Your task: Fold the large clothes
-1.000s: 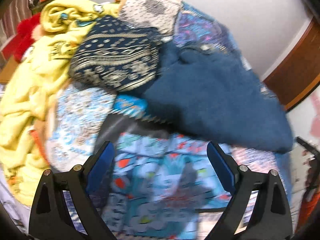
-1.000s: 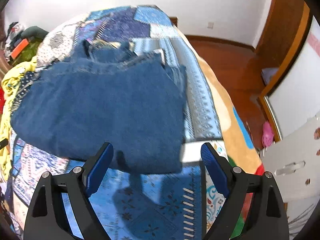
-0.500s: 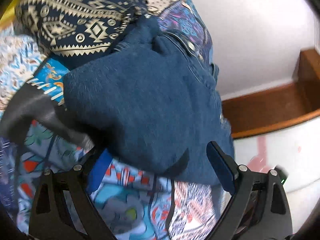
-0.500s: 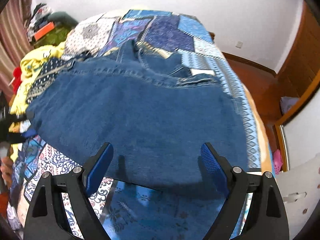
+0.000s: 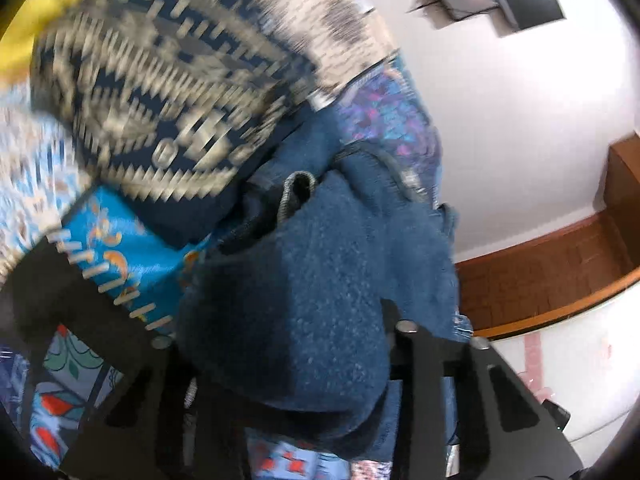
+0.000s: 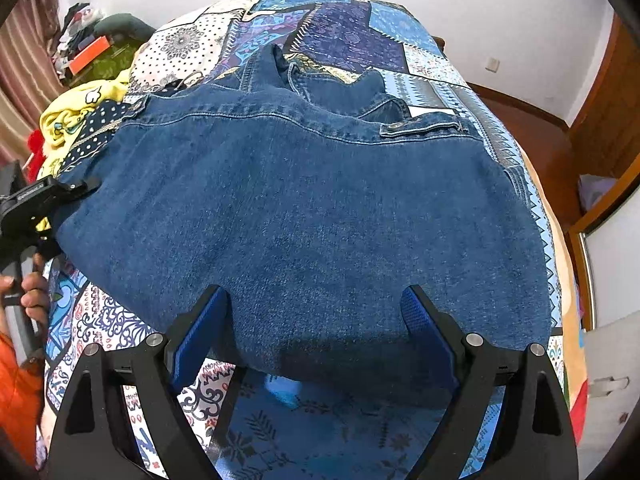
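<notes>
A folded blue denim garment lies on the patterned bedspread. My right gripper is open, and the near folded edge of the denim lies between its blue pads. In the left wrist view the denim fills the space between the jaws of my left gripper, which stand wide; its pads are hidden by the cloth. The left gripper also shows in the right wrist view at the garment's left edge.
A navy and cream patterned cloth and yellow clothes are piled at the bed's left side. A wooden floor and wooden cabinet lie to the right. A white wall stands behind the bed.
Both grippers have moved in on the denim. Its left edge now sits deep between the left jaws, and its near edge has come between the right pads.
</notes>
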`<state>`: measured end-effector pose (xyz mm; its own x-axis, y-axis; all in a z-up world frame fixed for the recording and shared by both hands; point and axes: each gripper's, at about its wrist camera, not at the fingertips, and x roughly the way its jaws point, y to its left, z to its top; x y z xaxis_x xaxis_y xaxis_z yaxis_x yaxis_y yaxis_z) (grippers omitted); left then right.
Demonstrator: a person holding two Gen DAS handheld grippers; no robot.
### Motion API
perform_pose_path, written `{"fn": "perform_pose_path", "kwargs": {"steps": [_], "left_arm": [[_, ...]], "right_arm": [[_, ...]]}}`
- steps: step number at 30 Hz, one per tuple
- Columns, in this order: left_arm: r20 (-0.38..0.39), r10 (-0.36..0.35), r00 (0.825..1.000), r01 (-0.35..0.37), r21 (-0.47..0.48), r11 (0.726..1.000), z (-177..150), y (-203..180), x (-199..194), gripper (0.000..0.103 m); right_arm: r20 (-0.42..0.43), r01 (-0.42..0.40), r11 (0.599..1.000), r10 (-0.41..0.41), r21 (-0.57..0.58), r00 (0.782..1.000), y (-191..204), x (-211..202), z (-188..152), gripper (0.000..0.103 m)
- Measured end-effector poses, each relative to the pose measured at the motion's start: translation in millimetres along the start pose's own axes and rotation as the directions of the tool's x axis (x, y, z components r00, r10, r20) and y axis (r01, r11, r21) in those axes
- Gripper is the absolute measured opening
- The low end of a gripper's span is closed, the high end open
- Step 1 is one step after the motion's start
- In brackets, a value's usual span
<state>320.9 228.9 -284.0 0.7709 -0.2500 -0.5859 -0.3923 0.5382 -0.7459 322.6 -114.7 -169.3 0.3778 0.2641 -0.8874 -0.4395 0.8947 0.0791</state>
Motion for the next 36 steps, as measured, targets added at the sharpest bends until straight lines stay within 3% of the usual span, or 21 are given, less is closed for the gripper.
{"fn": "perform_pose_path", "kwargs": {"steps": [5,9,12,14,19,24,26,30,33,36], "left_arm": [[0.09,-0.079,0.993,0.063,0.165,0.984,7,-61,-39,0.027],[0.197,-0.103,0.975,0.046,0.274,0.961,2,-95,-88,0.026],[0.298,-0.105,0.949,-0.009,0.359,0.933,-6,-116,-127,0.026],[0.327,-0.092,0.941,-0.046,0.391,0.919,-4,-123,-140,0.026],[0.351,-0.045,0.935,-0.109,0.406,0.907,-8,-119,-157,0.026],[0.334,0.042,0.942,-0.187,0.416,0.89,-11,-109,-131,0.026],[0.33,0.057,0.942,-0.199,0.415,0.888,-12,-104,-120,0.026],[0.306,0.024,0.952,-0.169,0.458,0.873,-15,-116,-115,0.026],[0.293,-0.008,0.956,-0.158,0.537,0.829,-18,-146,-108,0.026],[0.271,-0.055,0.961,-0.126,0.604,0.787,-26,-179,-98,0.025]], "right_arm": [[0.014,-0.001,1.0,0.001,-0.005,1.0,4,-12,8,0.087],[0.043,-0.068,0.998,0.068,0.016,0.997,18,-23,21,0.087],[0.068,-0.157,0.987,0.156,0.014,0.985,41,-25,32,0.087],[0.06,-0.193,0.981,0.192,-0.001,0.98,63,-19,38,0.087],[-0.004,-0.233,0.968,0.234,-0.09,0.972,116,10,39,0.087],[-0.068,-0.18,0.974,0.172,-0.14,0.983,142,41,29,0.087],[-0.085,-0.184,0.974,0.174,-0.133,0.981,139,46,25,0.088],[-0.122,-0.233,0.958,0.214,-0.166,0.969,128,35,24,0.087],[-0.1,-0.299,0.95,0.29,-0.092,0.952,103,14,24,0.087],[-0.039,-0.293,0.956,0.292,-0.01,0.956,70,-6,20,0.087]]}}
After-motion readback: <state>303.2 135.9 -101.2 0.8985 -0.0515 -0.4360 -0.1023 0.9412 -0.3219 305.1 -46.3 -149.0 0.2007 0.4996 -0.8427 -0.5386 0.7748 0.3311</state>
